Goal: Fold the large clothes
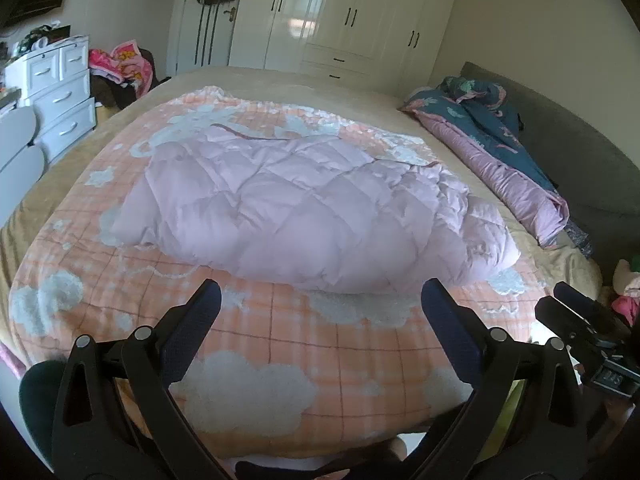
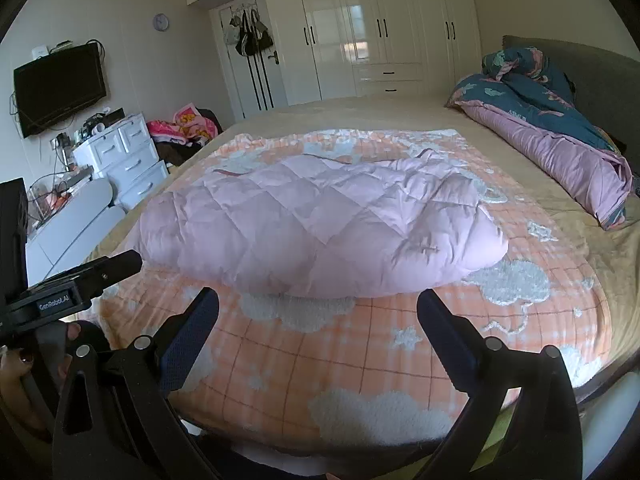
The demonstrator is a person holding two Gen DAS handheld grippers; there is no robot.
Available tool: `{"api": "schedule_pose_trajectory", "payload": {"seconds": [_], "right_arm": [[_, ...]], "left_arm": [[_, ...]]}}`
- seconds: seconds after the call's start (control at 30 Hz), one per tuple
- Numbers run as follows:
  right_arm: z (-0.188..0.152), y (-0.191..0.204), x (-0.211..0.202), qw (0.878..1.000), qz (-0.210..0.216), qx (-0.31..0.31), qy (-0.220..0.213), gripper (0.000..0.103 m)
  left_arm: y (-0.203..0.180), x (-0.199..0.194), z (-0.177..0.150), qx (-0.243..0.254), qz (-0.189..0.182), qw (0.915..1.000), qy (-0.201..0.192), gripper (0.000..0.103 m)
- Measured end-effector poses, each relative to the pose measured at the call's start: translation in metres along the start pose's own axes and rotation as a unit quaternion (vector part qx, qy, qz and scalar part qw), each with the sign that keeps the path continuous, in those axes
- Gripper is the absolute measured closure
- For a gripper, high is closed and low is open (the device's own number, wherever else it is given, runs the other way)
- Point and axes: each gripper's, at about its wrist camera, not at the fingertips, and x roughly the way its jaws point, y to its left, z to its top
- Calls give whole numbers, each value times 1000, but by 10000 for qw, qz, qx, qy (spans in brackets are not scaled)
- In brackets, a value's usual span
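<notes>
A puffy pale pink quilted garment [image 1: 304,208] [image 2: 320,232] lies bunched in a long mound on an orange checked blanket with white clouds [image 1: 280,344] [image 2: 360,352]. My left gripper [image 1: 320,292] is open, its fingers spread over the blanket just short of the garment's near edge. My right gripper [image 2: 318,300] is open too, hovering before the same edge with nothing between its fingers. In the left wrist view the right gripper [image 1: 576,312] shows at the far right. In the right wrist view the left gripper [image 2: 100,276] shows at the left, held by a hand.
The blanket covers a wide bed with a beige sheet [image 2: 400,116]. A rolled blue and pink duvet [image 1: 500,148] [image 2: 560,140] lies by the grey headboard [image 2: 600,76]. White drawers [image 1: 60,96] [image 2: 128,156], a heap of pink cloth [image 2: 184,124], a wall television [image 2: 60,88] and white wardrobes [image 2: 380,28] stand beyond.
</notes>
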Motion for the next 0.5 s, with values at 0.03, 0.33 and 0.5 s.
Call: {"api": "schedule_pose_trajectory", "payload": {"seconds": [0.03, 0.33, 0.5], "right_arm": [[-1, 0, 0, 10000, 15, 4, 9, 4], [-1, 0, -1, 10000, 24, -3, 12, 4], [-1, 0, -1, 10000, 28, -8, 13, 4]], "left_arm": [[0, 0, 0, -7, -2, 10000, 8, 9], [1, -2, 1, -1, 24, 10000, -15, 9], [1, -3, 1, 10, 21, 10000, -12, 9]]}}
